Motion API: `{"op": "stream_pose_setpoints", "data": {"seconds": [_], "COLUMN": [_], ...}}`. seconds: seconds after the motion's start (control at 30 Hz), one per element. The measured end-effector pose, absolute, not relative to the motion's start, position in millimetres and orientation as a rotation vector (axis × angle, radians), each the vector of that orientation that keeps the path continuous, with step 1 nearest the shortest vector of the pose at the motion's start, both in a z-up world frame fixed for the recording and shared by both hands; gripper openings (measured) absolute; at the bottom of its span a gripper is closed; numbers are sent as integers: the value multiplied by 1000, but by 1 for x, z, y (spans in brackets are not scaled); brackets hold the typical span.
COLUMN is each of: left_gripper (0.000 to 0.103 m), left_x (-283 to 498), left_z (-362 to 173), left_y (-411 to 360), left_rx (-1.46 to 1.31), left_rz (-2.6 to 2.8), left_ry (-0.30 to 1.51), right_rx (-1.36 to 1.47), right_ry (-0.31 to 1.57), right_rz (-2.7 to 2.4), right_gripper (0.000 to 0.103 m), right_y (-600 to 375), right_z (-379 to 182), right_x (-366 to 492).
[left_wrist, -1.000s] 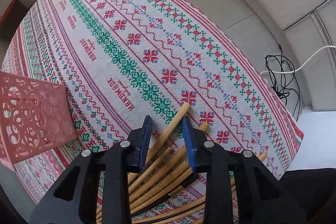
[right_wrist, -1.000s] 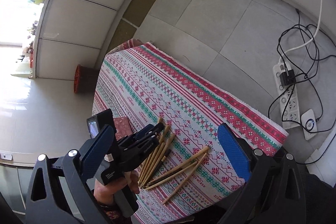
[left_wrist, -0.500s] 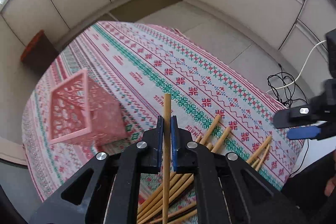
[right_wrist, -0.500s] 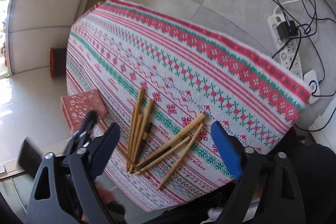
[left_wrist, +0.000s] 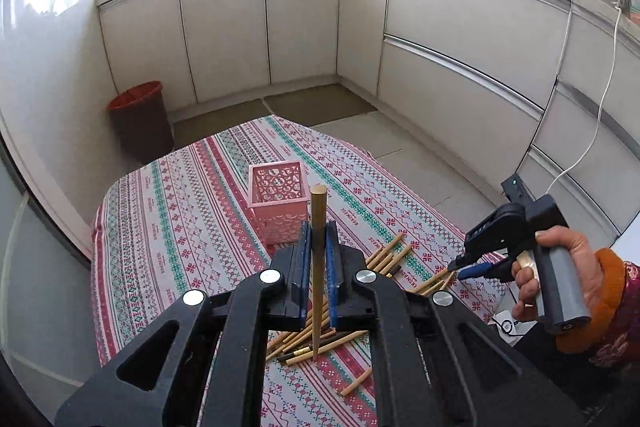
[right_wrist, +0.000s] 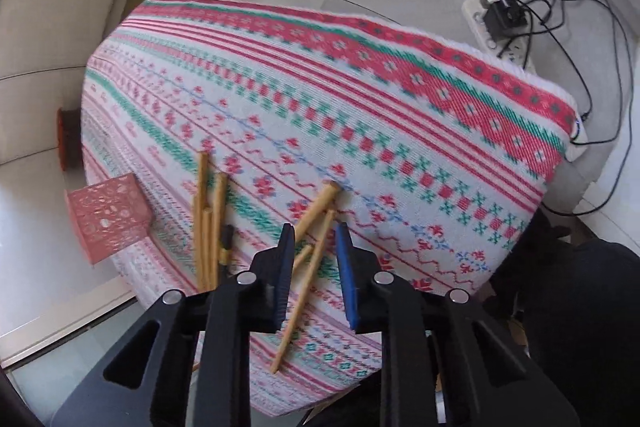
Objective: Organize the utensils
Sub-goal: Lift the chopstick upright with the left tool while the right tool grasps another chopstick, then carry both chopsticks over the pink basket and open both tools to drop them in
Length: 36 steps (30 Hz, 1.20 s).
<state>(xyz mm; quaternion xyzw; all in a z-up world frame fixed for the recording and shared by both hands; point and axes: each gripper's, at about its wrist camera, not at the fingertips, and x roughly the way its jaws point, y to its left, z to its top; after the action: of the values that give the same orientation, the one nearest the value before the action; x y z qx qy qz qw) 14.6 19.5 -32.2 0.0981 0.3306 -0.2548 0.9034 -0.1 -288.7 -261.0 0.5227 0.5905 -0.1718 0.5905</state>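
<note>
**Left tongs gripped one stick, right tongs closing over the pile**

The left black tongs with blue pads point(left_wrist: 319, 239) were clenched tight on one long tan wooden chopstick point(left_wrist: 318, 227). The stick stood almost straight up between the pads. Its thick round end poked out past the tips, and its thin end hung down toward the table. It was up in the air, above the other sticks.

The right black tongs with blue pads point(right_wrist: 316, 247) pointed down at the table. A hand point(left_wrist: 560, 267) in an orange cuff held them. Their jaws were closing, with a gap left between the pads. Two tan chopsticks point(right_wrist: 316, 223) lay on the cloth in that gap, slanting up to the right. I could not see the pads touching them.

More tan chopsticks point(right_wrist: 208, 215) lay side by side near the left, their long way running up and down in the right wrist view.

A pink square basket with round holes point(left_wrist: 278, 205) stood upright on the red, green and white striped tablecloth point(left_wrist: 180, 227), near the sticks but apart from them.

Small red words ran along the cloth, too blurry to read.
</note>
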Motion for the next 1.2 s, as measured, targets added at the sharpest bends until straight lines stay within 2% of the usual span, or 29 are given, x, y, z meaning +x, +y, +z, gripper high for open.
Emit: {"op": "stream_pose_setpoints", "data": {"seconds": [0.33, 0.4, 0.5, 0.77, 0.9, 1.2], "left_gripper": [6, 6, 6, 6, 6, 6], "left_x": [11, 12, 13, 13, 12, 6], "left_z": [-18, -18, -18, -16, -13, -3], "left_y": [34, 38, 41, 55, 58, 55], "left_rx": [144, 130, 119, 76, 51, 37], "left_rz": [-587, -582, -573, -542, -540, -533], "left_ry": [619, 622, 622, 622, 619, 594], "right_rx": [1127, 1093, 1059, 1149, 1125, 930], "right_ry": [1373, 1365, 1352, 1276, 1218, 1028], "right_rz": [-500, -516, -550, -512, -451, -271], "right_gripper": [16, 10, 7, 5, 5, 5], "right_y": [-277, -270, -261, -269, -269, -255], "right_z": [-263, -261, -259, -256, -231, -121], "right_x": [7, 9, 13, 2, -7, -38]}}
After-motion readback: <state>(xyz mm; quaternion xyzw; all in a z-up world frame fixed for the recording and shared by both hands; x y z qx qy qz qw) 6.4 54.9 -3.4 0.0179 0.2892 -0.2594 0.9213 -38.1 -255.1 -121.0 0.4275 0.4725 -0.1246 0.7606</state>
